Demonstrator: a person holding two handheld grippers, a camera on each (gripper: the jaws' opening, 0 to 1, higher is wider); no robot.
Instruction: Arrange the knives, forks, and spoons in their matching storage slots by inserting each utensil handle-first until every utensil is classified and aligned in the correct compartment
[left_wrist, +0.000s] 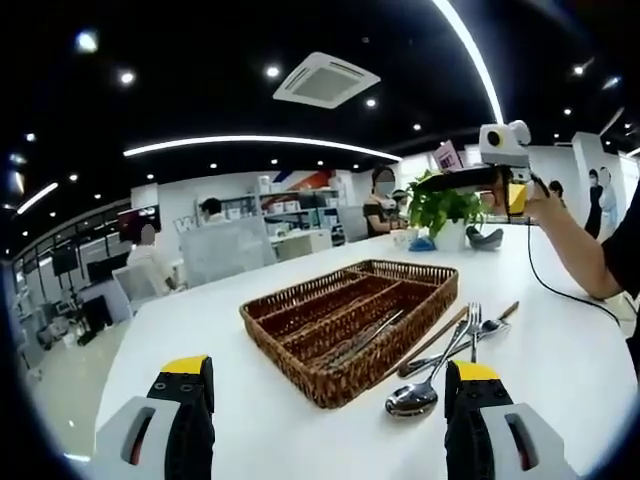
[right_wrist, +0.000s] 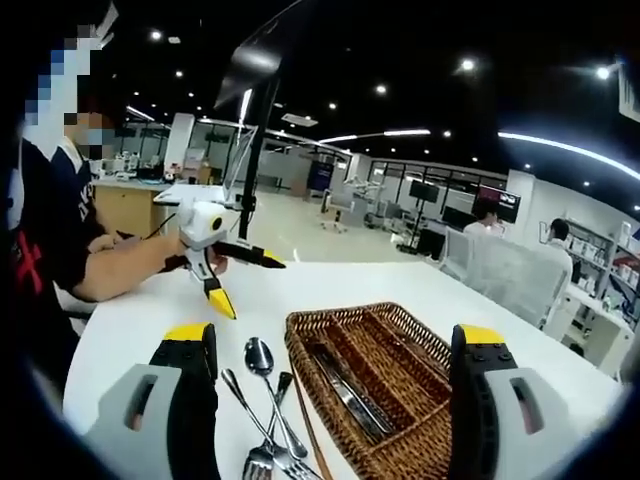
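Note:
A brown wicker tray (left_wrist: 300, 358) with long slots lies mid-table, and a few metal knives (left_wrist: 366, 338) rest in one slot. Just right of it on the white table lie spoons (left_wrist: 415, 395), a fork (left_wrist: 473, 322) and a wooden stick (left_wrist: 432, 343). My left gripper (left_wrist: 328, 368) hovers open near the tray's short end, holding nothing. In the right gripper view the tray (right_wrist: 298, 352) has the knives (right_wrist: 345, 392) inside, with a spoon (right_wrist: 259, 357) and a fork (right_wrist: 262, 457) to its left. My right gripper (right_wrist: 334, 333) is open and empty.
The other gripper (left_wrist: 480, 180) is held up in a hand beyond the tray, by a potted plant (left_wrist: 445, 210). The left gripper (right_wrist: 240, 275) hangs over the table's far side. People and desks fill the background. The table edge (left_wrist: 130, 340) runs close on the left.

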